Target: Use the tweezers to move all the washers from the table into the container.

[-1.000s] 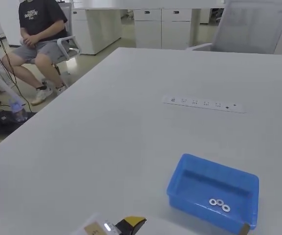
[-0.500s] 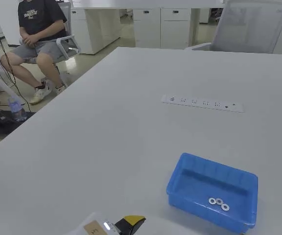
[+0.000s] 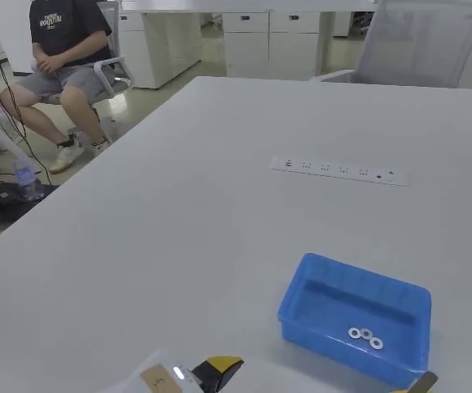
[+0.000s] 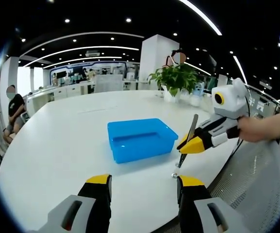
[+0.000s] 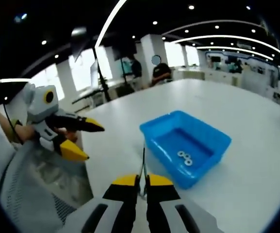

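Left gripper: its jaws stood wide apart above the near edge of the table, holding nothing and touching nothing.
Right gripper: its jaws were drawn in to a narrow gap and clamped on the tweezers, which stuck out forward between the yellow tips.
Tweezers, from the left gripper view: they slanted down from the right gripper toward the table, just to the right of the container and outside it.
Tweezer tips: they were just above a small shiny speck on the table; whether they touched it could not be told, and it was too small to call a washer for certain.
Washers: three lay close together in a short row on the floor of the container, toward its near side.
Container: blue, open-topped, it sat on the white table near the person's edge.
Power strip: it lay flat on the table, well beyond the container.
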Available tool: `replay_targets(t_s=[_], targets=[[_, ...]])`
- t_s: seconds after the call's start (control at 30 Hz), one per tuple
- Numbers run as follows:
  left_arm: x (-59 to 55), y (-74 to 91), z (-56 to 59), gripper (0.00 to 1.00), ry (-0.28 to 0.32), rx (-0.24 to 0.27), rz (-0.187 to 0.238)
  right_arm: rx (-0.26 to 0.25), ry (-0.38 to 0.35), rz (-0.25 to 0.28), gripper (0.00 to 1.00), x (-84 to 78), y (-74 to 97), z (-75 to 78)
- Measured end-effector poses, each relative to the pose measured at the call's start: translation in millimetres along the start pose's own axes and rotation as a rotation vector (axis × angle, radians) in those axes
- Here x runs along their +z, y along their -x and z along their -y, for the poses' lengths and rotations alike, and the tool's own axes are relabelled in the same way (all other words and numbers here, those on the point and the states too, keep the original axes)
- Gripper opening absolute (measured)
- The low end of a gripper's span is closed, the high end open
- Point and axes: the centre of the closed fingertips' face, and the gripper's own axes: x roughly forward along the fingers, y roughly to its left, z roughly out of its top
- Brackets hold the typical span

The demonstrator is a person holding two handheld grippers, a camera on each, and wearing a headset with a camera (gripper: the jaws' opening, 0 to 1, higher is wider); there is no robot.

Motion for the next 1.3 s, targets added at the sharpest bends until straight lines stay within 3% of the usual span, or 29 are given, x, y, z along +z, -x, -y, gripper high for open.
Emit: replay_targets(t_s=[0.57, 1.3], targets=[[-0.5, -0.3, 0.3, 0.53, 0.001, -0.002, 0.003, -0.003, 0.007, 0.043, 0.03, 24.1, 2.5, 2.4], [-0.4, 0.3, 0.3, 0.53, -0.002, -0.002, -0.001, -0.013, 0.027, 0.121, 0.03, 71.3, -3.6, 11.5]])
